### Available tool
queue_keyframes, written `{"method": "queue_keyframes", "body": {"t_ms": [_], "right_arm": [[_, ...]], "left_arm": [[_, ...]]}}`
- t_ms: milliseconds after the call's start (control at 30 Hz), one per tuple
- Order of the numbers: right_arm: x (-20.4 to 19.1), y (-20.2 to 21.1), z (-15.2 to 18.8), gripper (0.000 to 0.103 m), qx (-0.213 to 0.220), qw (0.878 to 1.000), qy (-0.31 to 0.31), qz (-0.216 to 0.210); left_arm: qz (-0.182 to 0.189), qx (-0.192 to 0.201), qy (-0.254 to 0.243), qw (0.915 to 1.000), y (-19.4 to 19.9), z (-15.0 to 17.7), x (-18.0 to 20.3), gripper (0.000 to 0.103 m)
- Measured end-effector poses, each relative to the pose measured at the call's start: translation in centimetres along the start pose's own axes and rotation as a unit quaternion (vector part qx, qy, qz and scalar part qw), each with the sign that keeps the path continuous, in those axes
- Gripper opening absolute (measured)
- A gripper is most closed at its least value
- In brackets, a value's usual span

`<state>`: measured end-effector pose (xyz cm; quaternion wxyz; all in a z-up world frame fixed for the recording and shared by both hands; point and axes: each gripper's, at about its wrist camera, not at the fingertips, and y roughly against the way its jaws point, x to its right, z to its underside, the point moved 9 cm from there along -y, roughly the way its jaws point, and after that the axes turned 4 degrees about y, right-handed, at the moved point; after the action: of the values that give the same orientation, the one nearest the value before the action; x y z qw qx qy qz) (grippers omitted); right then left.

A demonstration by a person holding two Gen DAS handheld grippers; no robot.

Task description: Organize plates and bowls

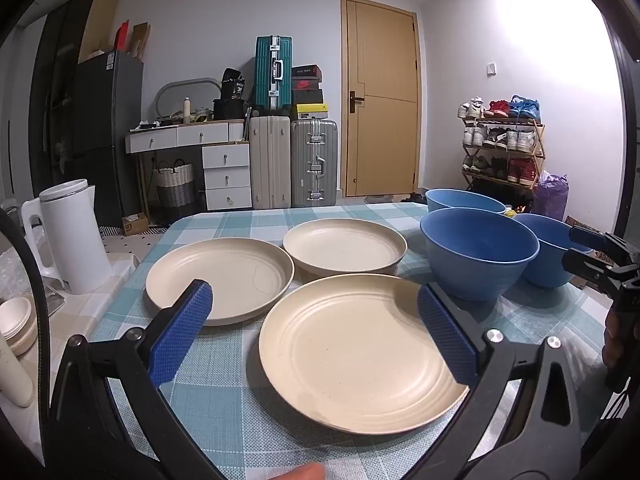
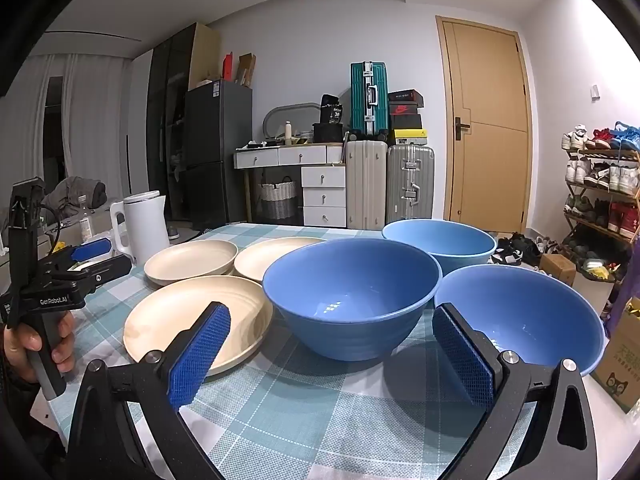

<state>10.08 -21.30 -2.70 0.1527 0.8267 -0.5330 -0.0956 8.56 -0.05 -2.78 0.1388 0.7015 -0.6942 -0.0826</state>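
Three cream plates lie on the checked tablecloth: a near plate [image 1: 352, 352], a left plate [image 1: 224, 272] and a far plate [image 1: 344, 246]. To their right stand three blue bowls: a middle bowl [image 2: 352, 300], a far bowl [image 2: 440, 242] and a right bowl [image 2: 524, 316]. My left gripper [image 1: 316, 296] hovers open over the near plate's far part, holding nothing. My right gripper [image 2: 332, 320] is open in front of the middle bowl, not touching it. The right gripper [image 1: 592, 248] also shows at the left wrist view's right edge.
A white kettle [image 1: 70, 236] stands on a side counter left of the table, with small cream bowls [image 1: 16, 324] nearby. A cardboard box [image 2: 618, 360] sits at the table's right edge. Suitcases, drawers, a door and a shoe rack fill the room behind.
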Motion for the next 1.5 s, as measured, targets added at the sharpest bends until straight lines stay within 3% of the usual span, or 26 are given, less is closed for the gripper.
{"method": "queue_keyframes", "body": {"t_ms": [867, 1500], "right_arm": [[-1.8, -0.6, 0.2, 0.103, 0.001, 1.0, 0.001, -0.003], [-1.0, -0.5, 0.0, 0.103, -0.002, 1.0, -0.001, -0.009]], "left_arm": [[0.0, 0.002, 0.0, 1.0, 0.1, 0.0, 0.0, 0.102], [0.0, 0.002, 0.0, 1.0, 0.1, 0.0, 0.0, 0.102]]}}
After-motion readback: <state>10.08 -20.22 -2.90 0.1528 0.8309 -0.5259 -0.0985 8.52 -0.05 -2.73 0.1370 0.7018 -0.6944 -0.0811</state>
